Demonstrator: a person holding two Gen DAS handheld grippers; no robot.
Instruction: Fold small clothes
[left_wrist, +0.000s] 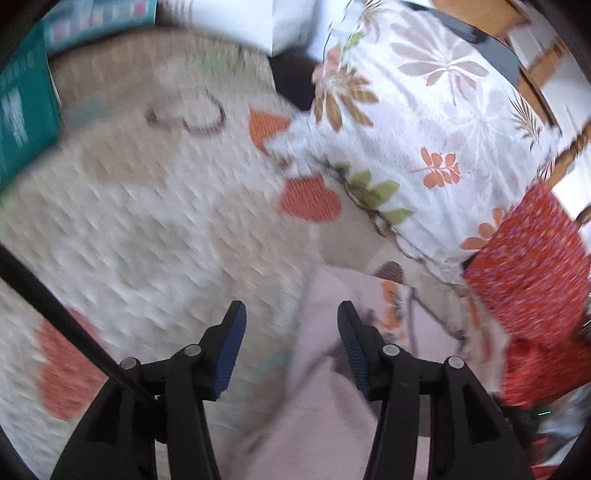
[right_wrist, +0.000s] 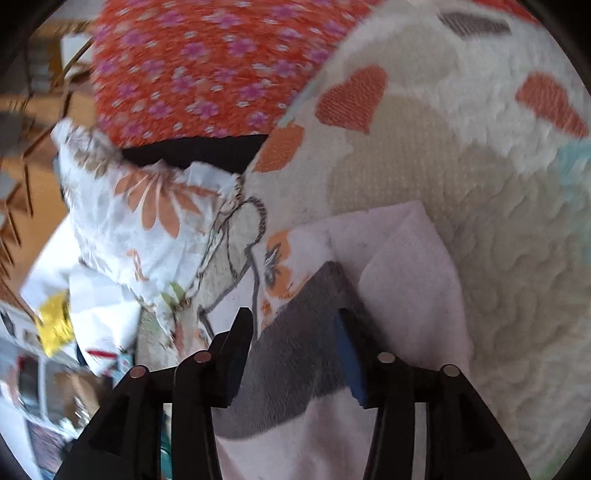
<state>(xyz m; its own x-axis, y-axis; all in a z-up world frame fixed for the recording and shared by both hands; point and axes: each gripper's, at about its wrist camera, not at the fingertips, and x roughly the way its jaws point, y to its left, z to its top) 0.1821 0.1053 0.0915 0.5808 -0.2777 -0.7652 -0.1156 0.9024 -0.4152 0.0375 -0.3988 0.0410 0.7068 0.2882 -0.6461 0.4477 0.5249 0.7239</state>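
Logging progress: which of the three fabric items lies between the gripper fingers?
The pale pink garment, plain with an orange print; the white floral and red flowered fabrics lie farther off.

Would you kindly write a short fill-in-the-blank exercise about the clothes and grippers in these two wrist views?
1. The left gripper has its jaws ____.
2. The pale pink garment lies on a rug patterned with orange ____.
3. The red cloth is printed with small ____ flowers.
4. The right gripper hangs over a ____ patch on the pale pink garment.

Missing words: open; hearts; purple; grey
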